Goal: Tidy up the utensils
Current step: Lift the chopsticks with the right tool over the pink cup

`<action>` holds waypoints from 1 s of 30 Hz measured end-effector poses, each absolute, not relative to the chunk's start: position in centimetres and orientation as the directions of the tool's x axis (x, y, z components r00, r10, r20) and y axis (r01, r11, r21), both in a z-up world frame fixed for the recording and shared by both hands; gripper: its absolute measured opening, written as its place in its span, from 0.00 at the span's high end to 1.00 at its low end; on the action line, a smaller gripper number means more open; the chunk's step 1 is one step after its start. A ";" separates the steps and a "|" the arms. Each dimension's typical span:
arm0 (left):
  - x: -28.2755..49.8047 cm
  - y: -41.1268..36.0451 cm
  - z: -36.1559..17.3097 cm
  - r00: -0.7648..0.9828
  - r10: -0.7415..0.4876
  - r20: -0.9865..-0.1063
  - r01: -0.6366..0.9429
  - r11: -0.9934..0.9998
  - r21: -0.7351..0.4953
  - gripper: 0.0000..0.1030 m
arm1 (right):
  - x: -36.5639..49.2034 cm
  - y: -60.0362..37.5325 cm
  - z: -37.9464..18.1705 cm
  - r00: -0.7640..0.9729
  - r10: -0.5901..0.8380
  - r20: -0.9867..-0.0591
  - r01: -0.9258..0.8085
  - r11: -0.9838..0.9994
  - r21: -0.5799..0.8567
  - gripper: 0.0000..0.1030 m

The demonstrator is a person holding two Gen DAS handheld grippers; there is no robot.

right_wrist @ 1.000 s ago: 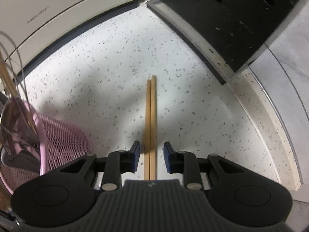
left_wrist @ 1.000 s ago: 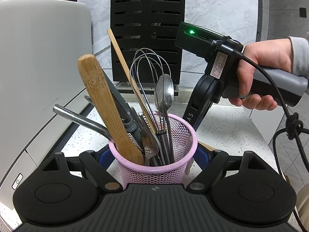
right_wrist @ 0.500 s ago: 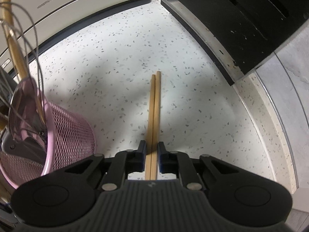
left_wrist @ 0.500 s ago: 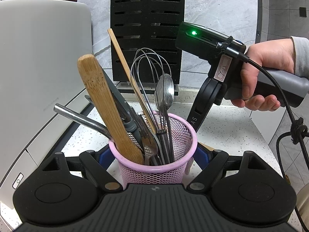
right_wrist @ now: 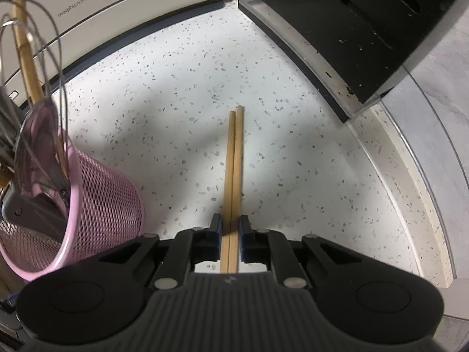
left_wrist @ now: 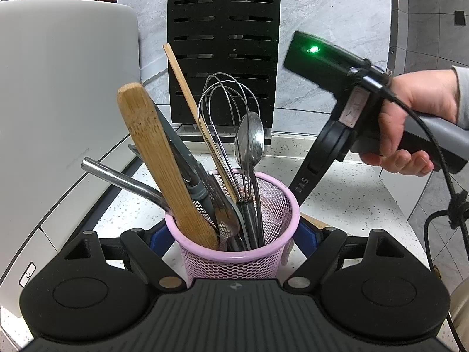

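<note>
A pink mesh utensil cup (left_wrist: pixel 231 246) stands on the speckled counter between my left gripper's (left_wrist: pixel 233 233) fingers, which close on its sides. It holds a wooden spatula (left_wrist: pixel 158 161), a whisk (left_wrist: pixel 225 123), a spoon (left_wrist: pixel 250 143), a single chopstick (left_wrist: pixel 190 99) and other utensils. My right gripper (right_wrist: pixel 230 234) is shut on a pair of wooden chopsticks (right_wrist: pixel 234 158) and holds them just above the counter, to the right of the cup (right_wrist: pixel 96 205). The right gripper also shows in the left wrist view (left_wrist: pixel 328 152), held by a hand.
A white appliance (left_wrist: pixel 58 102) stands at the left. A black slotted knife block (left_wrist: pixel 222 52) stands at the back, also in the right wrist view (right_wrist: pixel 366 29). A raised counter lip (right_wrist: pixel 410 190) runs along the right.
My right gripper closed on the two chopsticks and lifted them off the counter. The left gripper and the cup stayed still.
</note>
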State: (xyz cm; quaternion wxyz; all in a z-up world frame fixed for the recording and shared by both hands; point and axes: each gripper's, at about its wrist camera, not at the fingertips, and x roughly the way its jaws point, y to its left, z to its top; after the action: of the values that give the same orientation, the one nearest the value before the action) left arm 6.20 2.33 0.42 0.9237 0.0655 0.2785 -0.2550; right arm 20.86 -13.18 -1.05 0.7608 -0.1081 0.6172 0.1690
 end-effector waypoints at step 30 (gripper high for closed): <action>6.2 2.4 0.5 0.714 -0.431 -0.552 0.507 0.862 -0.016 0.06 | 7.0 -16.6 14.0 0.878 0.388 -0.280 -0.334 0.916 0.221 0.92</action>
State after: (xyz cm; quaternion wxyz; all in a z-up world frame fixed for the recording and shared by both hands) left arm 6.22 2.38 0.53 0.9233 0.0681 0.2801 -0.2538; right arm 6.95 -16.61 14.00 0.9654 0.0832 0.1614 0.1870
